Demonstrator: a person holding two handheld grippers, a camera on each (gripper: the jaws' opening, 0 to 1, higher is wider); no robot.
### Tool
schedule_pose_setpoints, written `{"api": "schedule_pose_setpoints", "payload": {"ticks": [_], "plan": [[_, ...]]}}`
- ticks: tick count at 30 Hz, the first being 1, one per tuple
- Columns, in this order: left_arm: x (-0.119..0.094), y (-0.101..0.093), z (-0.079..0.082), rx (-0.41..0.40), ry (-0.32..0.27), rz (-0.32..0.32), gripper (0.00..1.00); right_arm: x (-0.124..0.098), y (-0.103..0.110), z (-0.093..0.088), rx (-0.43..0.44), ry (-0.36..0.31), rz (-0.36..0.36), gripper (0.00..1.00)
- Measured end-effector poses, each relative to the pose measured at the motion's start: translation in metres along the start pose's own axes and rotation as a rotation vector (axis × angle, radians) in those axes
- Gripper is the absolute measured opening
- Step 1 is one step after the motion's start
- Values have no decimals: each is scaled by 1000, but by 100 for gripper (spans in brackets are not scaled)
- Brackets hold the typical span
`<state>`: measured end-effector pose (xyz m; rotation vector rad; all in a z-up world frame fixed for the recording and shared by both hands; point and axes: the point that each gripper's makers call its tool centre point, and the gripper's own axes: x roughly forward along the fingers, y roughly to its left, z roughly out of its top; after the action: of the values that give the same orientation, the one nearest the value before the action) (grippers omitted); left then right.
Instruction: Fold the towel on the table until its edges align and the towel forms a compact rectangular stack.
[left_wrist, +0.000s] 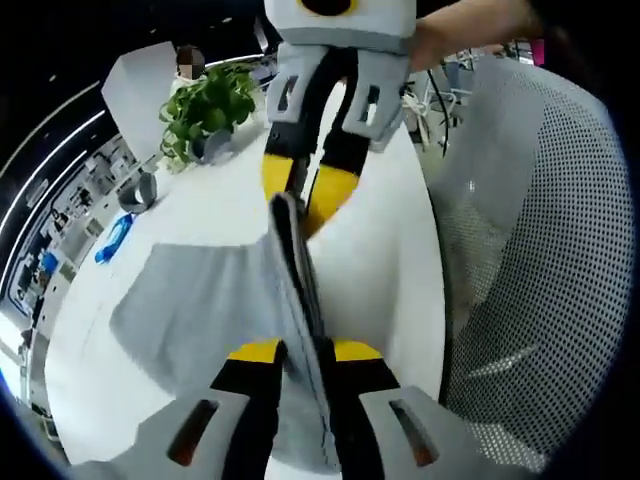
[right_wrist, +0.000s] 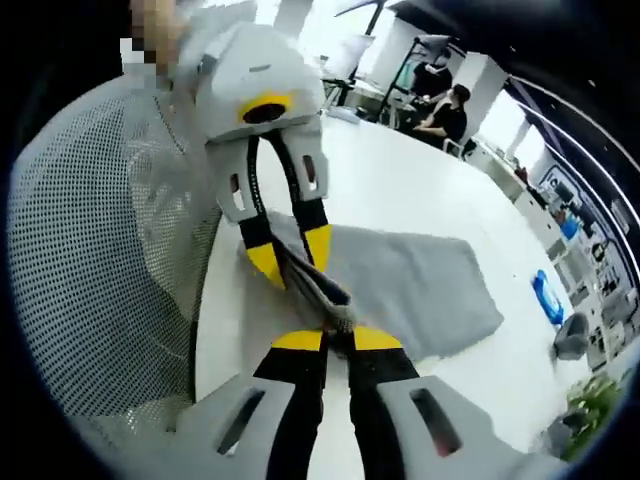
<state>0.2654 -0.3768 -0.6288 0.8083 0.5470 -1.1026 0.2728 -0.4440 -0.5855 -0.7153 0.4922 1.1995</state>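
Note:
A grey towel (left_wrist: 185, 300) lies on the white table (left_wrist: 380, 260), and one of its edges is lifted into a taut ridge between my two grippers. My left gripper (left_wrist: 305, 350) is shut on the near end of that ridge. At the far end, my right gripper (left_wrist: 298, 200) comes in from the top, shut on the towel. In the right gripper view the towel (right_wrist: 430, 285) spreads away to the right over the table (right_wrist: 400, 180). There my right gripper (right_wrist: 338, 338) pinches the edge, and my left gripper (right_wrist: 292, 255) holds the same edge further along.
A grey mesh chair (left_wrist: 540, 260) stands against the table edge beside both grippers, also visible as the chair (right_wrist: 100, 260). A potted plant (left_wrist: 205, 105), a tape roll (left_wrist: 140, 190) and a blue object (left_wrist: 115, 238) sit at the table's far side. People (right_wrist: 450, 110) sit in the background.

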Motion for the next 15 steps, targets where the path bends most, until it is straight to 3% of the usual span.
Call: {"api": "schedule_pose_setpoints", "payload": {"ticks": [6, 11, 15], "plan": [[-15, 7, -15, -16, 11, 0, 17, -8, -6, 0, 174, -73, -11, 5], [-23, 14, -21, -90, -16, 21, 18, -8, -12, 3, 343, -125, -13, 4], [-23, 18, -21, -102, -43, 32, 17, -8, -30, -1, 572, -189, -51, 4]]}}
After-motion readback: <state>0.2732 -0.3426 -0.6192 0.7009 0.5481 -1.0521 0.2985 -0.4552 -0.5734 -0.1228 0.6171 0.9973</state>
